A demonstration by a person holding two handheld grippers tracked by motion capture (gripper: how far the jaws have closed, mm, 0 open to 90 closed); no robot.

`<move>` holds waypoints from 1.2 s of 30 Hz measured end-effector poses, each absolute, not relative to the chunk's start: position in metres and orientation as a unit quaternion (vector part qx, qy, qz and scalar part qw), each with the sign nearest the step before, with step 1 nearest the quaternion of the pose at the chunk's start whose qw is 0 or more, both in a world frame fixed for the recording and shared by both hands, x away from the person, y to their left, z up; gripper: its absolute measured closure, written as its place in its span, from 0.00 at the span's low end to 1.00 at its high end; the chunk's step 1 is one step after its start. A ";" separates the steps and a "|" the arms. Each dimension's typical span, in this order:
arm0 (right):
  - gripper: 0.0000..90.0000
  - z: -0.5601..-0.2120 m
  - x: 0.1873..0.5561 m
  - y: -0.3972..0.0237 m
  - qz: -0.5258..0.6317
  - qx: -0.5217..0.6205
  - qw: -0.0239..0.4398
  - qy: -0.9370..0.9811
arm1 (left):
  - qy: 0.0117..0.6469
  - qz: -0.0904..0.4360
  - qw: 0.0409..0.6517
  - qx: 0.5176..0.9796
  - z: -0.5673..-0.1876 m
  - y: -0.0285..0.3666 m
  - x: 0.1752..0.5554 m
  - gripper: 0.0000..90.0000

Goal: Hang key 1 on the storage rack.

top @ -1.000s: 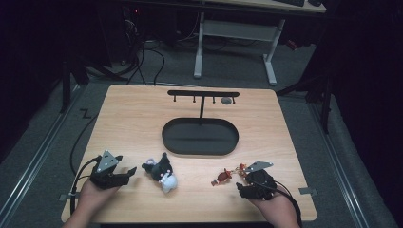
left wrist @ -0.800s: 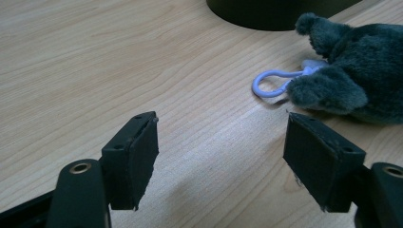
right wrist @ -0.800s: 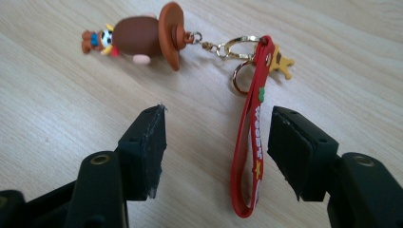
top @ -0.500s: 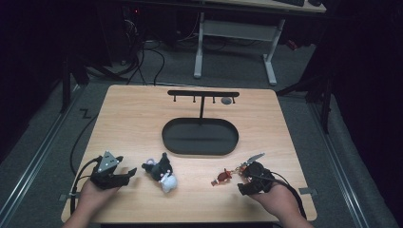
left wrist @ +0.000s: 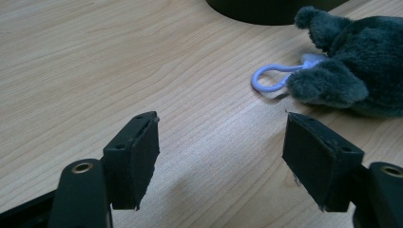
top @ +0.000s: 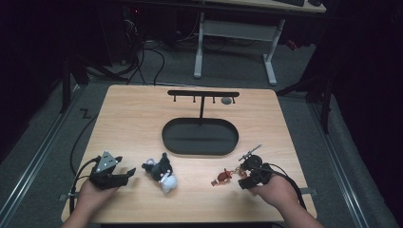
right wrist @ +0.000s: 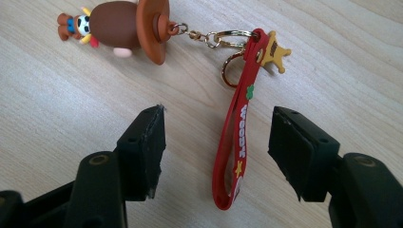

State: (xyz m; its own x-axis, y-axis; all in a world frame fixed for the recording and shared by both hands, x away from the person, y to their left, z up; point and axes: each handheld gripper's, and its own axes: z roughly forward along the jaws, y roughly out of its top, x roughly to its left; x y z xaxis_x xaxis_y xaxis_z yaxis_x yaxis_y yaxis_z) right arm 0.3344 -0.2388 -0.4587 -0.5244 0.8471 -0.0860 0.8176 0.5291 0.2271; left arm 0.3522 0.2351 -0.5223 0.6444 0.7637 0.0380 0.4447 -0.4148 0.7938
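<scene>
A keychain lies on the wooden table: a brown cowboy-hat figure [right wrist: 123, 23] [top: 221, 178], a gold star [right wrist: 275, 50] and a red strap [right wrist: 237, 137]. My right gripper [right wrist: 216, 137] [top: 243, 179] is open and low over the table. The strap lies between its jaws, and neither pad touches it. A dark grey plush toy [top: 161, 173] [left wrist: 356, 71] with a lilac loop [left wrist: 268, 78] lies at the front left. My left gripper [left wrist: 221, 142] [top: 124, 173] is open on the table just left of the plush, with nothing between its pads.
A black stand [top: 202, 95] with a hook bar rises from a black oval base [top: 199, 137] at the table's middle. A small grey object [top: 227, 100] hangs near the bar's right end. Bare wood lies along both sides and the front edge.
My right hand has shifted slightly to the right and its gripper has rolled, so the grey plate now tilts up. The left gripper, plush and keychain have stayed put.
</scene>
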 end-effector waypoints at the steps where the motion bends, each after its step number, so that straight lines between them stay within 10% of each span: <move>1: 0.42 -0.458 0.335 -0.238 0.078 0.481 0.093 0.868 | 0.370 0.202 0.395 0.816 -0.522 0.235 0.352 0.31; 36: 0.72 -0.470 0.392 -0.236 0.030 0.498 0.026 0.867 | 0.363 0.200 0.390 0.823 -0.524 0.233 0.355 0.33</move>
State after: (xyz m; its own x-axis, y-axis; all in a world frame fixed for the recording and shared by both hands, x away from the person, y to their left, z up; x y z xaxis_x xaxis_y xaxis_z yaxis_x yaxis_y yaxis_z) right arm 0.3916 -0.2356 -0.4703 -0.5036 0.8638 -0.0154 0.8607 0.5032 0.0772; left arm 0.3549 0.2326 -0.5236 0.6569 0.7525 0.0467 0.4406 -0.4334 0.7862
